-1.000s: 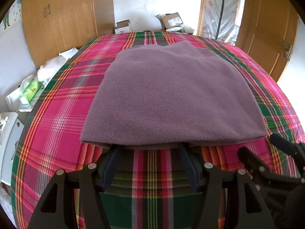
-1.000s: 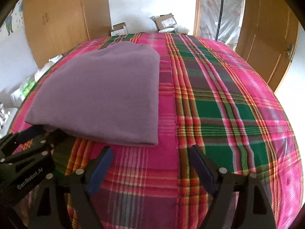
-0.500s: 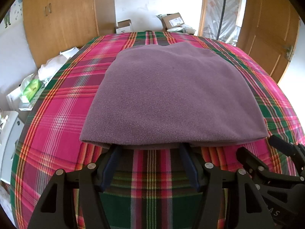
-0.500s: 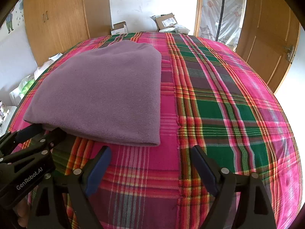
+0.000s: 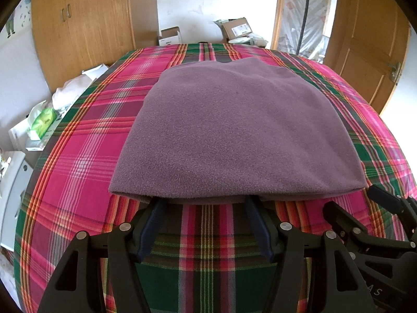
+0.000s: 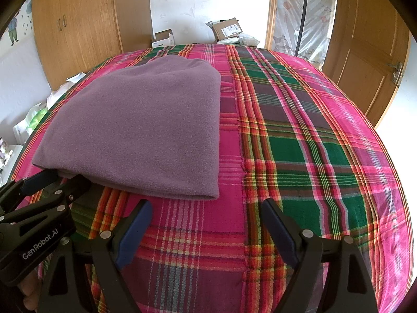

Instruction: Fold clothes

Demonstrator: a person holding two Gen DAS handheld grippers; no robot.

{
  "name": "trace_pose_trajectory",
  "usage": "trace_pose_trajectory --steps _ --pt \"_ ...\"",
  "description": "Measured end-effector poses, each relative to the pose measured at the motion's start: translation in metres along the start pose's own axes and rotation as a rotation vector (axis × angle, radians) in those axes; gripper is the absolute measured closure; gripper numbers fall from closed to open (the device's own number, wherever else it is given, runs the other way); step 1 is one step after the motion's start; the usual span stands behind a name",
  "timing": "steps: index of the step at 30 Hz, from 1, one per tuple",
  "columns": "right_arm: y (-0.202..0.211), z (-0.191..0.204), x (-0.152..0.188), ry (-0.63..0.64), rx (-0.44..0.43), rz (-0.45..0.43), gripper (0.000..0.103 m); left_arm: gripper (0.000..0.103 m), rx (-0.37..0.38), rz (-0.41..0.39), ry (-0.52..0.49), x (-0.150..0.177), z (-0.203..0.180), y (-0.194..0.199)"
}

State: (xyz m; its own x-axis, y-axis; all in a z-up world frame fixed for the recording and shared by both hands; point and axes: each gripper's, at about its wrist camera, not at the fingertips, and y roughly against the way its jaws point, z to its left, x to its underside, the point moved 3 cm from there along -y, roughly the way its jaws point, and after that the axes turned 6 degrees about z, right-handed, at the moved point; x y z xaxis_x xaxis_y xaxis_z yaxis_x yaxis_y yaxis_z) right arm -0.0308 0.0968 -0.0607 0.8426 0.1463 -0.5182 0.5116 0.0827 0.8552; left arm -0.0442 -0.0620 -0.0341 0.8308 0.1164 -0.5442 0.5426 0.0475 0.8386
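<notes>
A folded purple fleece garment [image 5: 234, 135] lies flat on the plaid bedspread [image 5: 78, 161]. My left gripper [image 5: 204, 200] is open at its near edge, and both fingertips are hidden just under the overhanging hem. The right gripper [image 6: 207, 206] is open too, low over bare bedspread just in front of the garment's [image 6: 146, 130] near right corner, with nothing between its fingers. Each gripper shows in the other's view: the right gripper [image 5: 350, 199] at the garment's right corner, the left gripper [image 6: 67, 180] at the near left edge.
The bed's [image 6: 312, 143] right half holds only the plaid cover. Wooden wardrobes [image 5: 83, 26] stand at the back left and a wooden door [image 5: 370, 47] at the right. Cardboard boxes [image 5: 235, 28] sit past the bed's far end. Bags and tissue packs [image 5: 44, 122] lie on the left.
Hardly anything has moved. The right gripper has edged slightly toward the left one; the garment lies as before.
</notes>
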Motion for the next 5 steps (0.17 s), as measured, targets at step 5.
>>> trace_pose_trajectory --steps 5 --pt "0.0001 0.0 0.0 0.0 0.0 0.0 0.017 0.038 0.0 0.0 0.0 -0.0004 0.0002 -0.0001"
